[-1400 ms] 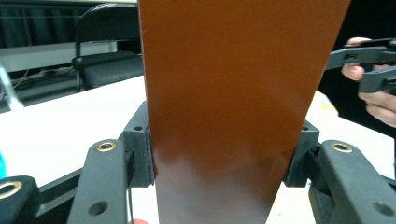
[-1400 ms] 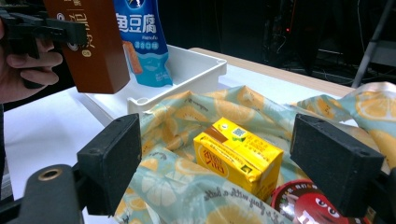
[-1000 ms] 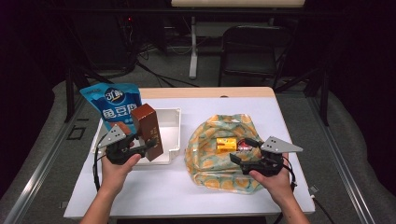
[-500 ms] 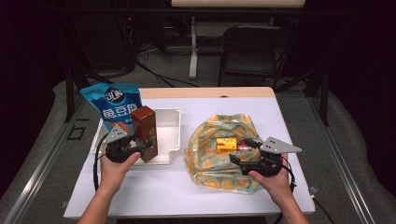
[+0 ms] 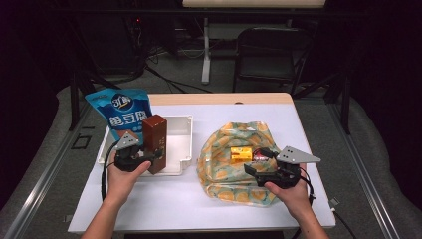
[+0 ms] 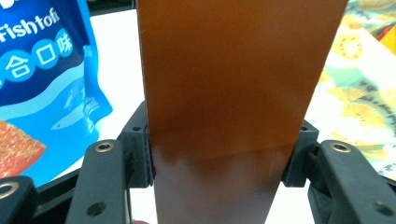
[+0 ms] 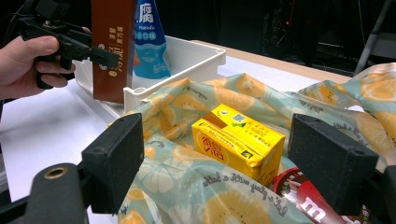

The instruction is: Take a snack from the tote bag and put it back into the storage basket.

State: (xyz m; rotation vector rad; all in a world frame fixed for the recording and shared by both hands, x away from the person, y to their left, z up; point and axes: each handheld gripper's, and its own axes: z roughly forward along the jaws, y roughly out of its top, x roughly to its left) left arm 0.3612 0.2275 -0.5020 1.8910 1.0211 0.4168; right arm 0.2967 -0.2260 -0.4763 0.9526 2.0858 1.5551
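- The left gripper (image 5: pixel 149 160) has its jaws pressed on both narrow sides of the tall brown box (image 5: pixel 155 143), roughly half open because the box is that wide; the grip sits low on the box, so the box stands upright and does not swing.
- The brown box is at the near edge of the white tray (image 5: pixel 185 130), just beside the blue fish-tofu pouch (image 5: pixel 123 112) standing in the tray's left part; whether its base already rests on the tray floor I cannot tell from the high view — the hand hides it.
- The right gripper (image 7: pixel 233 163) hangs with jaws wide apart and holds nothing; its pads frame the yellow carton (image 7: pixel 238 140), which lies on the fruit-print bag (image 5: pixel 224 149) — probably lined up as the next pick.
- A red wrapped sweet (image 7: pixel 308 200) lies touching the carton's near corner; a careless closing could catch it too.
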